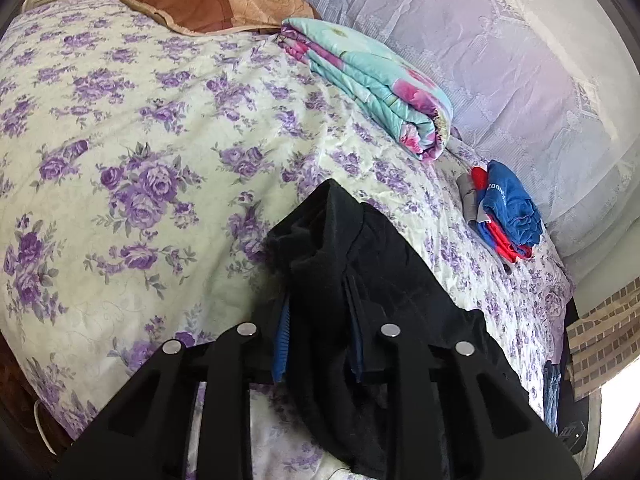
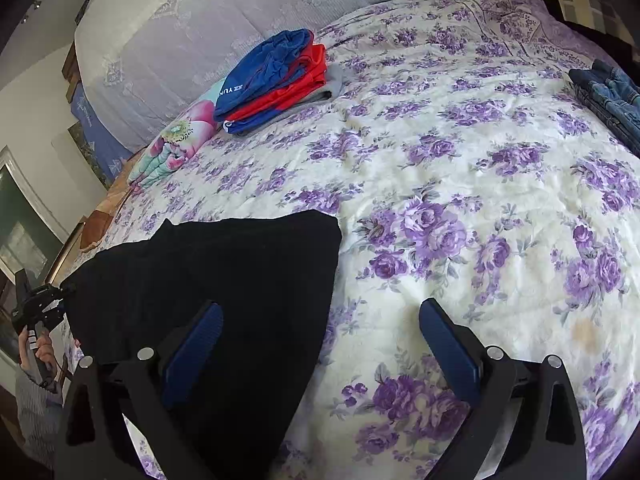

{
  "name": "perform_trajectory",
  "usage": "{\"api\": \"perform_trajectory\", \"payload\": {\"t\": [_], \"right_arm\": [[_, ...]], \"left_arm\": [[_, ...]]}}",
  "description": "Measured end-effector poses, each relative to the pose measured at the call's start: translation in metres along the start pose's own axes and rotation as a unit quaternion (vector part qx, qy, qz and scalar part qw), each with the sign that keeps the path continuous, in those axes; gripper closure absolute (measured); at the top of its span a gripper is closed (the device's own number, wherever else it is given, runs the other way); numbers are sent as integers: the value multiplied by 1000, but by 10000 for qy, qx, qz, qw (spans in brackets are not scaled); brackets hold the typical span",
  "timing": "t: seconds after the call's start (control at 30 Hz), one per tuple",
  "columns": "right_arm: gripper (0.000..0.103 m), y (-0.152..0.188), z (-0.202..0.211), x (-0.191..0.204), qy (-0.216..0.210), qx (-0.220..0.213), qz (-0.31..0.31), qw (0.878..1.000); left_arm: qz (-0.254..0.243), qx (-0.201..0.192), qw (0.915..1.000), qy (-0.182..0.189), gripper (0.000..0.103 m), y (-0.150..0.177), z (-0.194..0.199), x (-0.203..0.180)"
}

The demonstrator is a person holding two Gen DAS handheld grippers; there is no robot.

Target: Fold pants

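Black pants lie on the purple-flowered bed cover. In the left wrist view my left gripper is shut on a bunched edge of the pants, which drape over its blue pads and hide most of them. In the right wrist view my right gripper is open and empty just above the bed; its left finger hangs over the pants' right part, its right finger over bare cover. My left gripper also shows there at the far left, at the pants' left edge.
A folded pile of blue, red and grey clothes and a folded teal-pink quilt lie along the lace-covered headboard. A brown pillow lies at the far end. Jeans lie at the bed's right edge.
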State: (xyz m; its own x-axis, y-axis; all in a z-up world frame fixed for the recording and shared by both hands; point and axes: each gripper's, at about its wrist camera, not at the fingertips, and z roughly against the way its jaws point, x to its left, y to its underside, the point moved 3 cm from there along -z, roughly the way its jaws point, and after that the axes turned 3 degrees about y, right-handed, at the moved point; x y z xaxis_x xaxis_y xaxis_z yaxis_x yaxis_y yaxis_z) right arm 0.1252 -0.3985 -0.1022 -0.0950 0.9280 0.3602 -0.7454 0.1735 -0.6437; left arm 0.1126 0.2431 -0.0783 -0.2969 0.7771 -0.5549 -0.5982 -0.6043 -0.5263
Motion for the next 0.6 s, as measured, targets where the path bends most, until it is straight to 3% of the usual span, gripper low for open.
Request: {"api": "perform_trajectory", "payload": {"t": [0.17,0.3,0.47,0.6], "right_arm": [[4,0,0,0,44,27,26,10000],[4,0,0,0,35,24,17,10000],[4,0,0,0,-60,-13,-49,10000],[4,0,3,-6,-293,-88,-219,9993]], "left_arm": [[-623,-386,9971,-185,81,3,19,-38],[-1429,-639,9874,-238,81,12,38,-94],[-2653,-752,9612,-56,81,42,46,-186],[-3331,-528,9404,439,81,77,39,-252]]}}
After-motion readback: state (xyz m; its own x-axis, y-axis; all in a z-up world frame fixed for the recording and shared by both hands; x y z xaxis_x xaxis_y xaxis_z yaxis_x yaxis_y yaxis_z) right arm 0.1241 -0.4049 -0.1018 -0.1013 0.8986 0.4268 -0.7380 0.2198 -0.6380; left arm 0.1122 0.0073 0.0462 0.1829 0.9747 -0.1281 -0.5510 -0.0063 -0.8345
